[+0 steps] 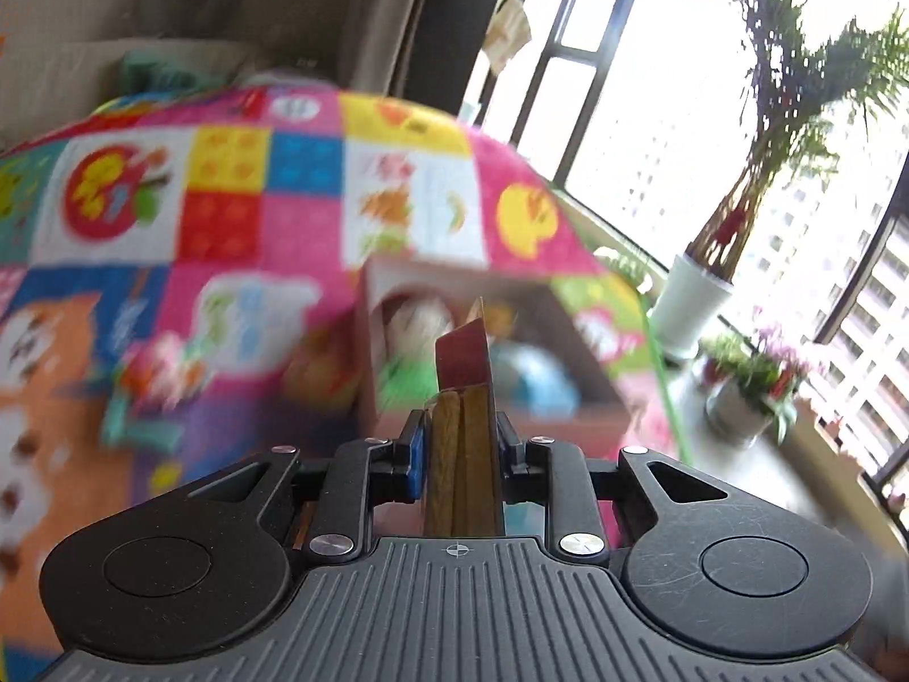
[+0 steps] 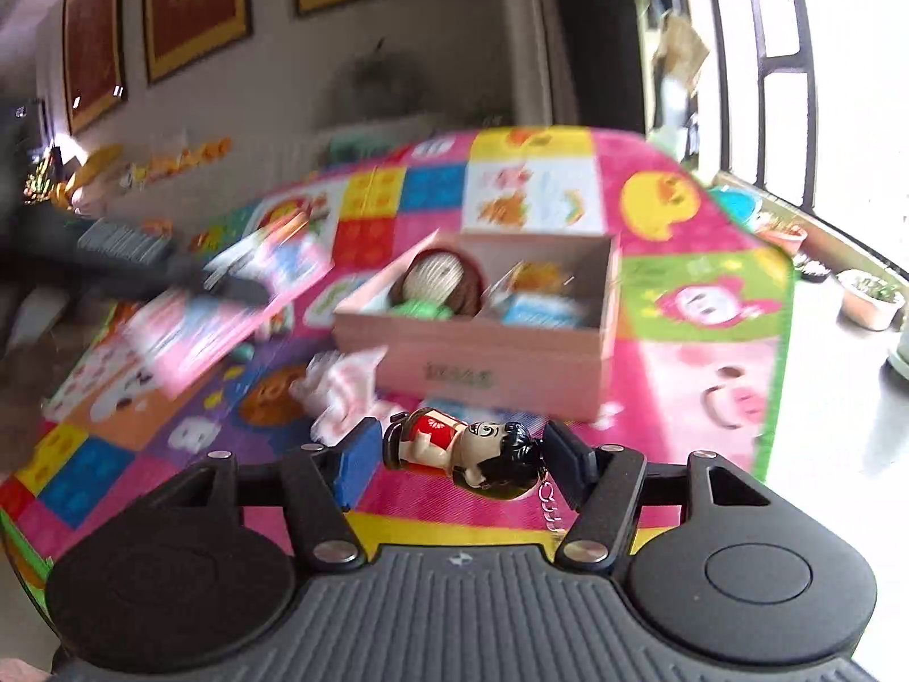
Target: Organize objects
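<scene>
My left gripper [image 1: 461,443] is shut on a thin book [image 1: 465,398], seen edge-on, held above the play mat near the open cardboard box [image 1: 591,364]. From the right wrist view the left gripper [image 2: 227,284] shows at the left, blurred, holding the pink-covered book [image 2: 238,307]. My right gripper [image 2: 460,460] is shut on a small keychain figure [image 2: 466,452] with black hair and a red top, lying sideways between the jaws, in front of the box [image 2: 494,364]. The box holds a yarn-haired doll [image 2: 440,281] and other toys.
A colourful play mat [image 2: 682,341] covers the floor. A pink-white cloth toy [image 2: 341,386] lies left of the box. Potted plants [image 1: 738,386] stand by the window at the right. A wall with framed pictures [image 2: 193,5] is behind.
</scene>
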Tool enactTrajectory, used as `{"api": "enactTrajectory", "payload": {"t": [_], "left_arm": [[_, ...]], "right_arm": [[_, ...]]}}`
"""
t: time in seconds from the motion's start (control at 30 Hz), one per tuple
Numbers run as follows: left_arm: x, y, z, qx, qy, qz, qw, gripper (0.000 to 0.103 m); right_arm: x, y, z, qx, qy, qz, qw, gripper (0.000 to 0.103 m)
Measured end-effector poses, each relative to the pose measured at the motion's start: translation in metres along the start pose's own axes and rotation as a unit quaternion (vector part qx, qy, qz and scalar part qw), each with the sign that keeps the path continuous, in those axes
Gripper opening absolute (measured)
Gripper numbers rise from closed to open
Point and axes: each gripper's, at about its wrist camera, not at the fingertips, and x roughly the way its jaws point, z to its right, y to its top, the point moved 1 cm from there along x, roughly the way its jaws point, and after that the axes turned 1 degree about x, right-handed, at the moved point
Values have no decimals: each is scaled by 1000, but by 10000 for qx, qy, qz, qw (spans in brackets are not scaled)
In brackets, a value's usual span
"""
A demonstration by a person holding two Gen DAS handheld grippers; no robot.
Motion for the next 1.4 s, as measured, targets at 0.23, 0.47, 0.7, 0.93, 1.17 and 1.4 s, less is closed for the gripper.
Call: {"api": "enactTrajectory", "payload": {"t": [0.23, 0.47, 0.7, 0.93, 1.17, 1.4], "left_arm": [[101, 40, 31, -205, 54, 100, 9997, 27], [109, 35, 25, -324, 133, 268, 9990, 25], [64, 5, 7, -55, 165, 78, 9998, 25], [23, -63, 2, -419, -123, -416, 9982, 25], [14, -100, 19, 91, 16, -894, 9960, 25], [8, -102, -8, -189, 187, -754, 9968, 25]], "right_arm": [[-15, 0, 35, 390, -58, 228, 9990, 63], [-13, 0, 57, 468, -313, 205, 9982, 55], [-14, 1, 66, 267, -352, 25, 9990, 54], [-46, -36, 89, 318, -233, -495, 9980, 76], [-10, -47, 64, 481, -390, -880, 9942, 77], [11, -41, 50, -79, -666, -1026, 9925, 65]]}}
